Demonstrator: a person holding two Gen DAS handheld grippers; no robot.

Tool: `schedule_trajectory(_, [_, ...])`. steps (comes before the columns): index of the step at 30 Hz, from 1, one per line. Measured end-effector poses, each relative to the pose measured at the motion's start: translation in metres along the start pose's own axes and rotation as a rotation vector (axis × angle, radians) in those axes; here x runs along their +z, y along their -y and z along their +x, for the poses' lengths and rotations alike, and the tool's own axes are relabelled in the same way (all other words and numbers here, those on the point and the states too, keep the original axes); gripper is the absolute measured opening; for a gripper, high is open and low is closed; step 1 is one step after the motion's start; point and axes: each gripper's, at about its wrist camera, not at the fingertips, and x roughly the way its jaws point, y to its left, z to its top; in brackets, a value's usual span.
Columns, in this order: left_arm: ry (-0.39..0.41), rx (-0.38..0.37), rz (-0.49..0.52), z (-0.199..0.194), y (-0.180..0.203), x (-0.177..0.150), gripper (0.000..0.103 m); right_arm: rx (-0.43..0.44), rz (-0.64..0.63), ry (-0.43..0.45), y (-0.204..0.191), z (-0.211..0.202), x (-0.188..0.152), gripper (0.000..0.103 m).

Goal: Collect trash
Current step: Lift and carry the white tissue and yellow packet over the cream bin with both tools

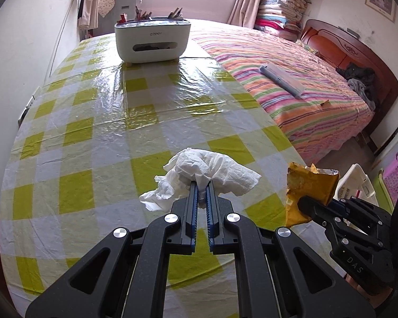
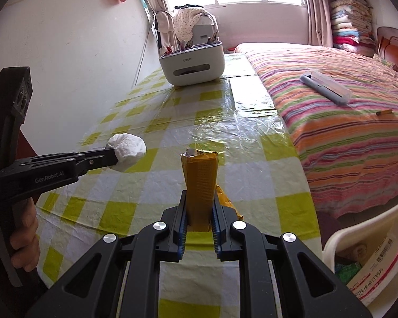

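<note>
1. Left wrist view first: my left tool is clamped narrow on a crumpled white tissue, which bunches out ahead of the fingertips and hangs clear above the checkered counter.
2. My right tool is pinched on a yellow-brown snack wrapper; in the left view that wrapper sits just past the counter's right edge.
3. The wrapper's long axis runs straight out along the fingers, its torn foil mouth pointing away from me toward the window end. The tissue is a wad with no real axis.
4. Progress, as I judge it: both pieces are picked up, and the counter shows no other loose litter, only a white organizer box at the far end. A small brown scrap on the striped bed may count as trash; I can't tell.
5. Left to do: drop both. A white bin with packaging inside stands low on the right, beside the counter, nearest the wrapper.
</note>
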Motion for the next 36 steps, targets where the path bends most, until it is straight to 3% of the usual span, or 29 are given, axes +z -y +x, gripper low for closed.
schedule_trajectory(36, [-0.064,-0.054,0.151,0.028,0.090,-0.009,0.006,-0.042,0.149,0.077,0.063,-0.060,-0.032,0.016])
